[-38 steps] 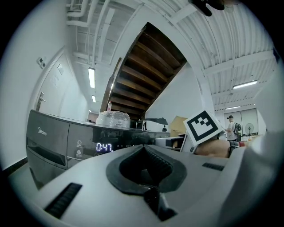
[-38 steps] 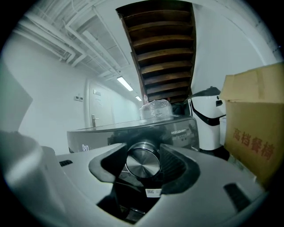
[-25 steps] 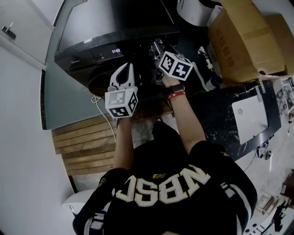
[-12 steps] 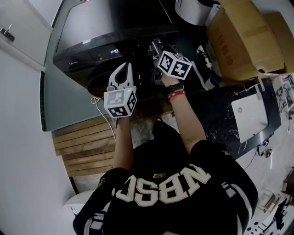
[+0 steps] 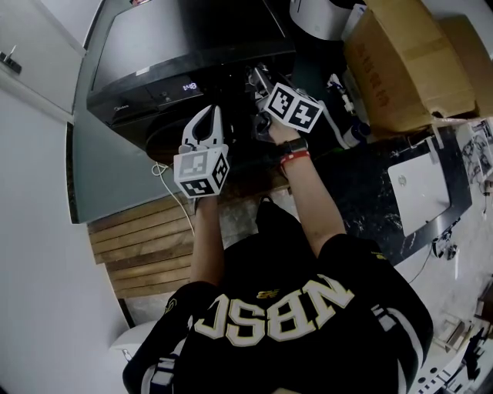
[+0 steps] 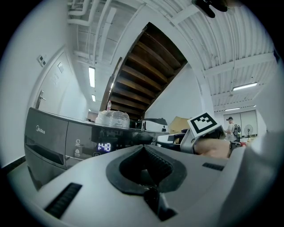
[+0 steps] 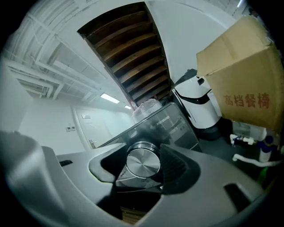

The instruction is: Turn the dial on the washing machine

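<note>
There is 1 washing machine point(image 5: 185, 38) with 1 dial point(image 7: 143, 164) and 1 lit display point(image 5: 191, 87). There are 2 grippers: 1 left gripper point(image 5: 206, 123) and 1 right gripper point(image 5: 260, 78). 1 white appliance point(image 5: 320, 15) and 1 white laptop point(image 5: 420, 188) sit to the right.

Silver dial point(image 7: 143, 163); black washing machine point(image 5: 185, 46); brown cardboard box point(image 5: 408, 61); white display digits point(image 6: 104, 146).

Left claw point(image 5: 207, 115) closed, empty; right claw point(image 7: 144, 156) clamped on dial point(image 7: 143, 164); arms extended.
</note>
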Available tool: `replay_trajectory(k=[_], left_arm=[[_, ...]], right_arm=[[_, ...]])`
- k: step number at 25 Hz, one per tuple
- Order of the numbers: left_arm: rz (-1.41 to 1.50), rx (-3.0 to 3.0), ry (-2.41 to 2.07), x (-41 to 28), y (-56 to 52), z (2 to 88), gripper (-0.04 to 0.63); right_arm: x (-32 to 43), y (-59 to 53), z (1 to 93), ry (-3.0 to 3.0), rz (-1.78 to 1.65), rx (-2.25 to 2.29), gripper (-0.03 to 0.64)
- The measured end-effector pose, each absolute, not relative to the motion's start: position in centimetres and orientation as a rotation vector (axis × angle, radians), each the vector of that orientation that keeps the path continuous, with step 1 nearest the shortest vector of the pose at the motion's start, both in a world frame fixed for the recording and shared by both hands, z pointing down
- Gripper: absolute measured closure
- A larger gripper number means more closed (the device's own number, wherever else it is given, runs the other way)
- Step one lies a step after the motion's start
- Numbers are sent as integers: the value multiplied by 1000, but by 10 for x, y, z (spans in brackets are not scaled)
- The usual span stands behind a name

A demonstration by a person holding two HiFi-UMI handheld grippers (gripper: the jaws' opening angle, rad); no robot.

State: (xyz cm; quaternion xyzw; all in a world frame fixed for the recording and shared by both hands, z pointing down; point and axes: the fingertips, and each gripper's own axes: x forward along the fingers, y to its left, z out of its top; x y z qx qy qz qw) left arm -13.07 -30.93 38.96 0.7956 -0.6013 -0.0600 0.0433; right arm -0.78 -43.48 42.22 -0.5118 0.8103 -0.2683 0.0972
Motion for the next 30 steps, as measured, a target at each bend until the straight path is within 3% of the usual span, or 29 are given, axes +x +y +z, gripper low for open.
replay_trajectory(k=[15,30], left_arm=[[-175,2447,-1790,-121,-315,397,581],[-177,2448,-1780,-119,-319,399,581]], right_arm=[[4,-438,436,1936,-1224,-1248,377],[6,-438,436,1946,-1211,-1234,377]])
